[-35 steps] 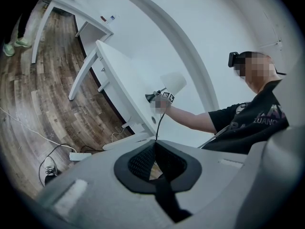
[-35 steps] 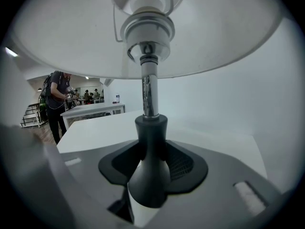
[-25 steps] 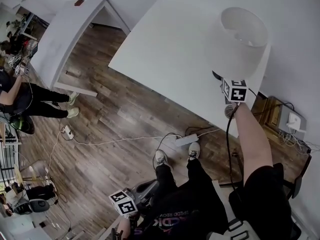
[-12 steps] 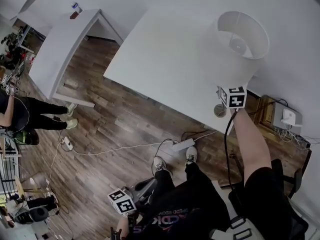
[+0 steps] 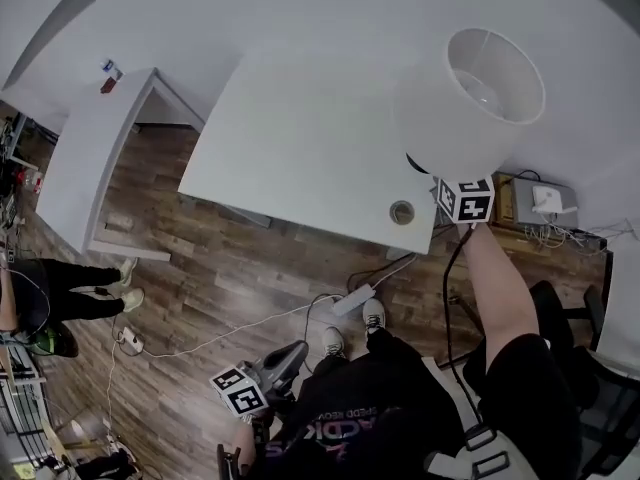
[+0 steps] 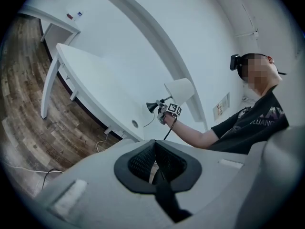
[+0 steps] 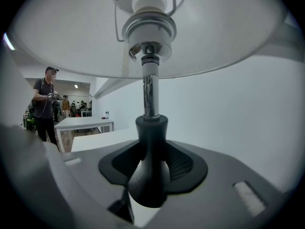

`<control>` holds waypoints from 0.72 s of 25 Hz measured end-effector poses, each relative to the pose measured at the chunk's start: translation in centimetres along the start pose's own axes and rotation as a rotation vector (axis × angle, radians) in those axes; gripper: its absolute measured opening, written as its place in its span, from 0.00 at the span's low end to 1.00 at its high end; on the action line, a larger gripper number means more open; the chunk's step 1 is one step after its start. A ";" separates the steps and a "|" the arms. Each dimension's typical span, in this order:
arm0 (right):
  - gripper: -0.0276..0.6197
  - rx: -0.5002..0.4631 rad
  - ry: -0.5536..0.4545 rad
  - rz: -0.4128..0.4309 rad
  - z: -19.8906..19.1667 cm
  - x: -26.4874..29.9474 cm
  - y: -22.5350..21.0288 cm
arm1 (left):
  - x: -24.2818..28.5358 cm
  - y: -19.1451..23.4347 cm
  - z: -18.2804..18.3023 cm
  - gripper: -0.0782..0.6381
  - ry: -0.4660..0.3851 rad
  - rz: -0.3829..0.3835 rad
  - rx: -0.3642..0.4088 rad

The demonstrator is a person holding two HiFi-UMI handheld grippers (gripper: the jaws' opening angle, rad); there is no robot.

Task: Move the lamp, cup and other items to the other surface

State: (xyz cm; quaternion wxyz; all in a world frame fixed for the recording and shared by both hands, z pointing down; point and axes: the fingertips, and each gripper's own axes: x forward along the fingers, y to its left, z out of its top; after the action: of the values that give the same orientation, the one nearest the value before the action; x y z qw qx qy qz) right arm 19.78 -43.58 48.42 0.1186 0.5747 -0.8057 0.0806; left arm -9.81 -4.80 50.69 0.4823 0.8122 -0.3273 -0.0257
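Aloft, right gripper [image 7: 151, 163] clamps the lamp [image 5: 450, 118] (dark base) near the table [image 5: 290, 148]; left gripper [image 6: 155, 165] closed, empty.

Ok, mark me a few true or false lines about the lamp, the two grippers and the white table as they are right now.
1. The right gripper is clamped on the lamp's dark base. True.
2. The lamp stands on the white table. False: it is held in the air, clear of the tabletop.
3. The left gripper holds a cup. False: nothing is between its jaws.
4. The white table has a round hole near its edge. True.
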 end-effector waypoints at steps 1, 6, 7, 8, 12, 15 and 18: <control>0.29 0.004 -0.005 -0.025 0.3 -1.2 -0.7 | 0.2 -0.1 0.1 0.11 0.013 -0.021 0.006; 0.29 0.022 -0.038 -0.165 1.6 -7.7 -4.6 | 0.6 -0.5 0.6 0.11 0.086 -0.116 0.052; 0.29 0.024 -0.044 -0.193 1.7 -9.1 -5.2 | 0.4 -0.5 0.6 0.11 0.096 -0.130 0.054; 0.29 0.026 -0.049 -0.222 1.8 -10.6 -5.8 | 0.4 -0.5 0.6 0.11 0.108 -0.146 0.059; 0.29 0.035 -0.061 -0.346 1.9 -17.3 -7.8 | -0.1 -0.9 0.3 0.11 0.164 -0.224 0.091; 0.29 0.050 -0.059 -0.436 1.5 -22.4 -8.6 | -0.7 -1.1 -0.1 0.11 0.208 -0.281 0.104; 0.29 0.080 -0.072 -0.526 0.9 -27.5 -8.8 | -1.1 -1.2 -0.4 0.11 0.259 -0.338 0.111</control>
State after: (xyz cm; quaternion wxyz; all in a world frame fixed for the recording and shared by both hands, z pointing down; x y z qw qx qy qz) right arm 36.59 -21.77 39.72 0.0837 0.7709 -0.6287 0.0583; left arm -9.90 -3.46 49.64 0.4638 0.8773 -0.1227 0.0165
